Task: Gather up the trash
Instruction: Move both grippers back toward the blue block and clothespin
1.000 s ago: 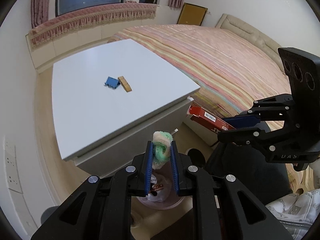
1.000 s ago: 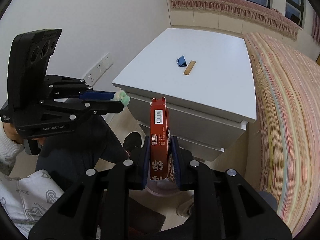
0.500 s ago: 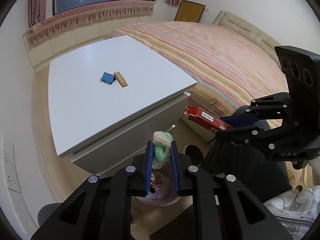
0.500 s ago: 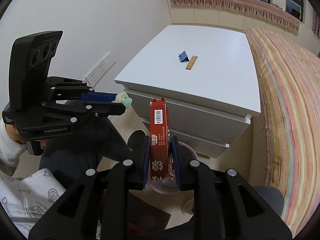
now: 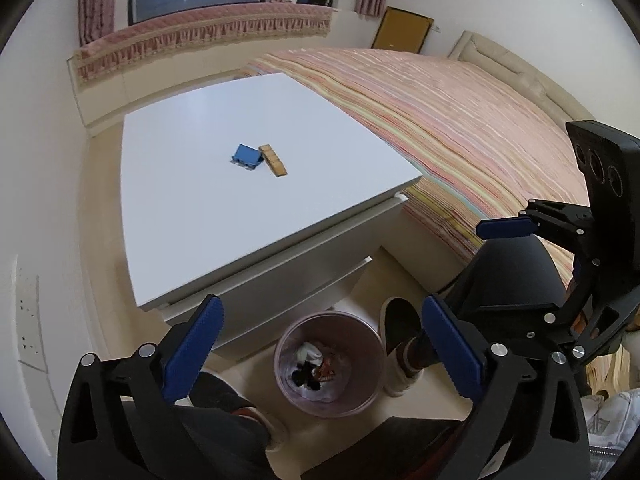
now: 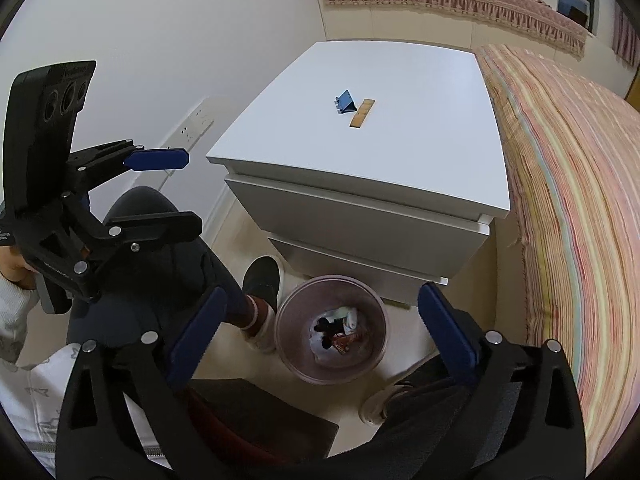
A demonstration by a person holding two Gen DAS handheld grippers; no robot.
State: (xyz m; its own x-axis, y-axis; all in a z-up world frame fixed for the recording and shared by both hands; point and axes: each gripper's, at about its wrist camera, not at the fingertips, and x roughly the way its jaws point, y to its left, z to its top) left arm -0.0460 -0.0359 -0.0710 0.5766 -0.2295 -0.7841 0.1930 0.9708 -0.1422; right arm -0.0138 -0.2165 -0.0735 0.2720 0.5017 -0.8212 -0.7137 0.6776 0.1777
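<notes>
While both my left gripper (image 5: 320, 344) and right gripper (image 6: 320, 330) spread their ridged blue jaws wide, empty, the round translucent bin (image 5: 362, 404) sits low-centre, crumpled trash (image 5: 314, 368) inside.

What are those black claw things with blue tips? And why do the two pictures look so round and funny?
Those are two grabbers a person holds, one in each hand. Each carries a little round-eyed camera, so each picture looks out along its own blue fingers. One shows the left gripper, the other the right gripper. Both are wide open and hold nothing. Below them stands a pinkish trash bin with rubbish inside, on the floor by the person's shoes. On the white dresser lie a blue clip and a small tan block, next to the striped bed.
</notes>
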